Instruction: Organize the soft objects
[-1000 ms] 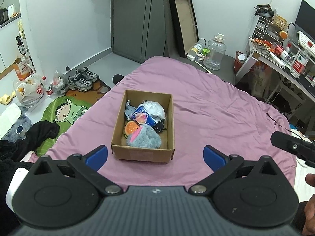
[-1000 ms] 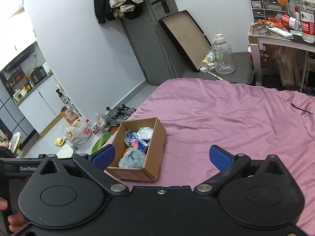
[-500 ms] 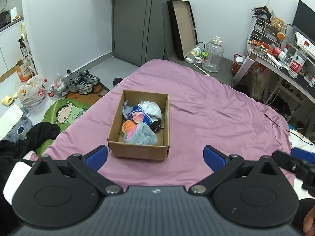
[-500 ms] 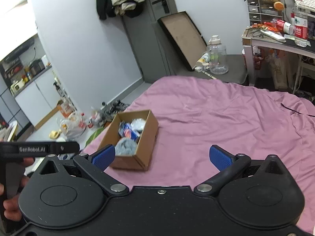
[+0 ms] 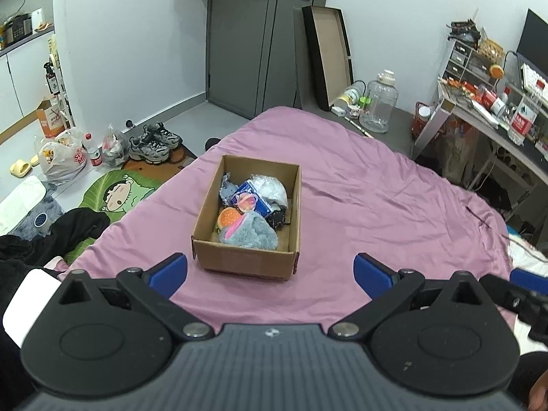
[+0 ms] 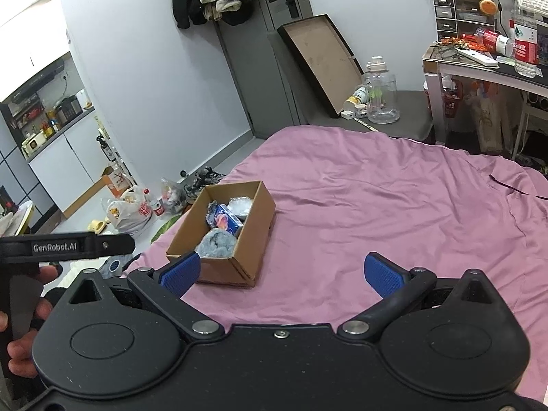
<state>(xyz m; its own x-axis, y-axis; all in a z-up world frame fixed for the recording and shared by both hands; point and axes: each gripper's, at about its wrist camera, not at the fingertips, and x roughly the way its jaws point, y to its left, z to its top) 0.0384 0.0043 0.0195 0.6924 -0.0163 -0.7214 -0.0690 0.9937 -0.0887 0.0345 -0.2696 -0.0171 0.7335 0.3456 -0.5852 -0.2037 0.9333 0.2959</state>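
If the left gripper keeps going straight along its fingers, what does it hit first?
Most likely the near wall of the cardboard box on the pink bedsheet, which sits just ahead between the open left gripper fingers; depth is uncertain.

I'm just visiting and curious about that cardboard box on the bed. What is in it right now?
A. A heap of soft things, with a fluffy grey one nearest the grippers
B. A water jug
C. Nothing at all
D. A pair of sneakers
A: the cardboard box on the purple bedspread holds a fluffy grey item among other small soft things.

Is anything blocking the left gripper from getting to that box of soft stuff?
Nothing visible. Only bare pink bedsheet lies between the open left gripper and the cardboard box, whose top is open.
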